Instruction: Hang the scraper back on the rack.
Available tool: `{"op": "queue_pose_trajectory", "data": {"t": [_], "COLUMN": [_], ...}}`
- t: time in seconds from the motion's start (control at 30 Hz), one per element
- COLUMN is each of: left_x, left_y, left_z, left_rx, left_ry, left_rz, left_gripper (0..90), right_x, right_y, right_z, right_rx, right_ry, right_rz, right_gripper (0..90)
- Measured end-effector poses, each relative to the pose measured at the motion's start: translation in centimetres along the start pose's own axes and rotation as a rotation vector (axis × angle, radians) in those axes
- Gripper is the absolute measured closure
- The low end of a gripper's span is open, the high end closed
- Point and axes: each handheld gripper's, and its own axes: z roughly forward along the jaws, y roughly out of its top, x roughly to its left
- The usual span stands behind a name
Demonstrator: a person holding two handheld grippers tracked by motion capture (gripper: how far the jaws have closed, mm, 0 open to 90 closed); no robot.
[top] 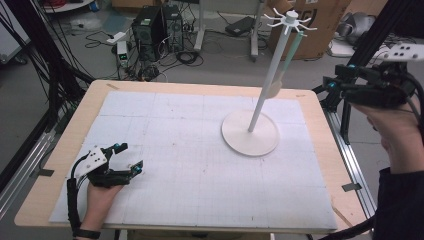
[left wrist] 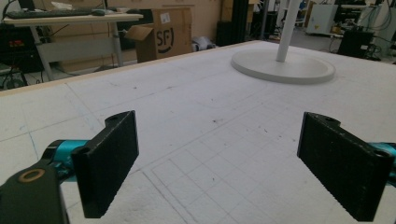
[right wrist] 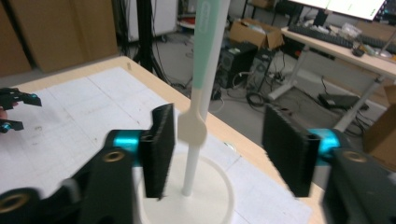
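Two open jaws of the right gripper (right wrist: pixel 217 154) frame the green-handled spatula (right wrist: pixel 200 84) hanging on the white stand (top: pixel 250 132) — it hangs free, nearer the left pad. Release looks done; next, back away cleanly. Left gripper (top: pixel 125 160) rests open — well apart.

The white mat (top: pixel 190 165) lies bare across its left and middle. On its right half, passage is blocked by the rack's round base (top: pixel 250 132) and leaning pole (top: pixel 270 75); a green-handled utensil (top: pixel 294 47) hangs beside the pole.
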Motion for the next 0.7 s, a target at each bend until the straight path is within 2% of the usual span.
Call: {"op": "queue_pose_trajectory", "data": {"t": [0.1, 0.17, 0.33, 0.4, 0.53, 0.57, 0.6, 0.67, 0.7], "left_x": [0.0, 0.0, 0.1, 0.1, 0.1, 0.1, 0.1, 0.1, 0.1], "left_y": [0.0, 0.0, 0.0, 0.0, 0.0, 0.0, 0.0, 0.0, 0.0], "left_z": [0.0, 0.0, 0.0, 0.0, 0.0, -0.1, -0.1, -0.1, -0.1], "left_rx": [-0.004, -0.004, -0.005, -0.004, -0.006, -0.005, -0.004, -0.004, -0.005], "left_ry": [-0.002, -0.003, -0.002, -0.002, -0.004, -0.004, -0.003, -0.001, -0.001], "left_rz": [-0.005, -0.006, -0.010, -0.009, -0.012, -0.009, -0.008, -0.007, -0.007], "left_gripper": [13.1, 13.1, 13.1, 13.1, 13.1, 13.1, 13.1, 13.1, 13.1], "right_x": [0.4, 0.9, 2.5, 3.2, 4.8, 5.5, 5.5, 6.3, 7.0], "right_y": [-2.3, -4.2, -9.8, -12.1, -16.2, -17.9, -17.9, -19.2, -20.4], "right_z": [0.5, 1.0, 2.8, 3.6, 4.9, 5.5, 5.5, 6.1, 6.5], "right_rx": [-0.031, -0.050, -0.088, -0.087, -0.082, -0.078, -0.078, -0.050, -0.064], "right_ry": [0.026, 0.062, 0.133, 0.163, 0.178, 0.184, 0.184, 0.176, 0.179], "right_rz": [-0.001, -0.005, 0.001, 0.013, 0.010, 0.010, 0.010, 0.001, 0.005], "right_gripper": [34.1, 32.0, 26.3, 25.0, 23.1, 22.7, 22.7, 20.8, 20.9]}}
